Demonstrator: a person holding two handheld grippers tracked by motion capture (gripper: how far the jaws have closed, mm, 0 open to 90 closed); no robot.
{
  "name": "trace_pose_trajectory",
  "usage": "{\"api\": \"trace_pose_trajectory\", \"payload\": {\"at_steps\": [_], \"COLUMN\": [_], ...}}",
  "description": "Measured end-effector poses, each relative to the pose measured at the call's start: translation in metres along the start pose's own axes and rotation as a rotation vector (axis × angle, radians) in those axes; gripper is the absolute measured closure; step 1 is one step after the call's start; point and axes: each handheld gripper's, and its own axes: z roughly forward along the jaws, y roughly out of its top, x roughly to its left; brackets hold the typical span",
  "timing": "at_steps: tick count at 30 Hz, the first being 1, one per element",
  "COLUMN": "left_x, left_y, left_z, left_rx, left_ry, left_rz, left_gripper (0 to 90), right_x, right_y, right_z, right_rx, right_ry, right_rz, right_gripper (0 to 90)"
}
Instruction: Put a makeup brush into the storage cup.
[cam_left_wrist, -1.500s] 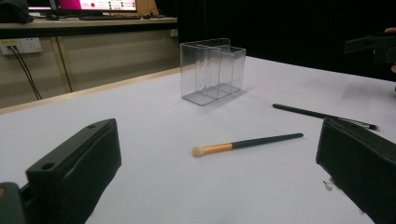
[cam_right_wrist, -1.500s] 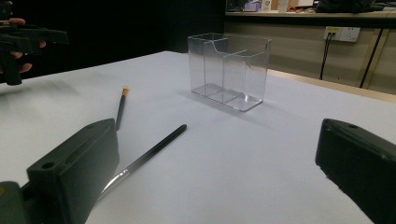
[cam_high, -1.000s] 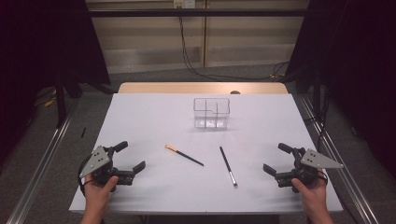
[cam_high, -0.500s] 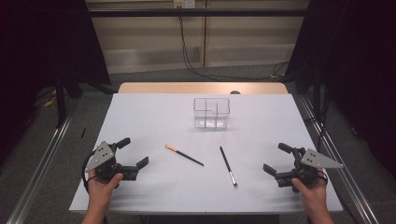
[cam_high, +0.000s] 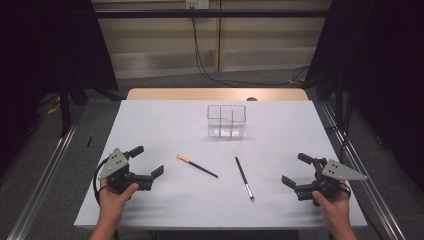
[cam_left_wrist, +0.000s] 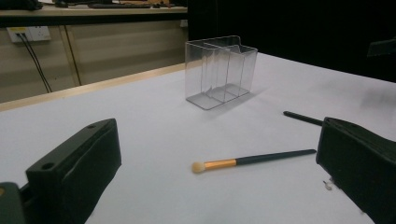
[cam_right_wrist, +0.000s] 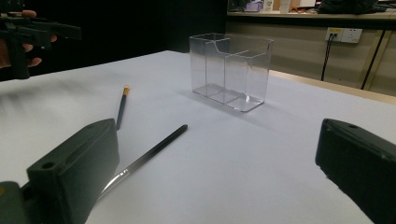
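Currently on table (cam_high: 150, 120): 2 grippers, 2 brushes, 1 clear organizer.

Left gripper (cam_high: 147, 165): held in person's left hand (cam_high: 116, 196) at near-left of table, above the surface, jaws pointing right and slightly away, toward the brushes. Jaws wide apart, nothing between them. Grey plate on top, cable looping under the wrist. In left gripper view the 2 black jaws stand far apart at both bottom corners w/ the orange-ferrule brush lying on the table between and beyond them.

Orange-ferrule brush (cam_high: 197, 166): lies flat, left of table centre, just right of the left gripper, not touching it. Pale bristle tip + orange/gold ferrule at its far-left end, slim black handle running to near-right. Approx. diagonal.

Clear organizer (cam_high: 226, 120): upright, centre-far of table, well apart from both brushes. Transparent walls, inner dividers forming compartments; looks empty.

Black brush (cam_high: 244, 177): lies flat right of centre, near the first brush but not touching. Black handle end points away, silvery ferrule at near end; bristles too small to tell.

Right gripper (cam_high: 298, 171): in right hand (cam_high: 334, 207) at near-right, jaws pointing left toward table centre, spread wide, holding nothing. In right gripper view both jaws sit at the bottom corners, black brush running beside the left-hand one.
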Motion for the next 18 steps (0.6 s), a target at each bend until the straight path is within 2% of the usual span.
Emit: {"api": "trace_pose_trajectory", "payload": {"at_steps": [8, 18], "left_x": [-0.002, -0.006], "left_y": [0.005, 0.008], "left_z": [0.013, 0.026], "left_rx": [-0.011, 0.005], "left_ry": [-0.008, -0.017], "left_rz": [-0.009, 0.001], "left_gripper": [0.0, 0.0], "right_x": [0.0, 0.0], "right_y": [0.0, 0.0], "right_z": [0.0, 0.001], "right_rx": [0.003, 0.006], "right_ry": [0.002, 0.005], "right_rz": [-0.003, -0.006], "right_gripper": [0.0, 0.0]}}
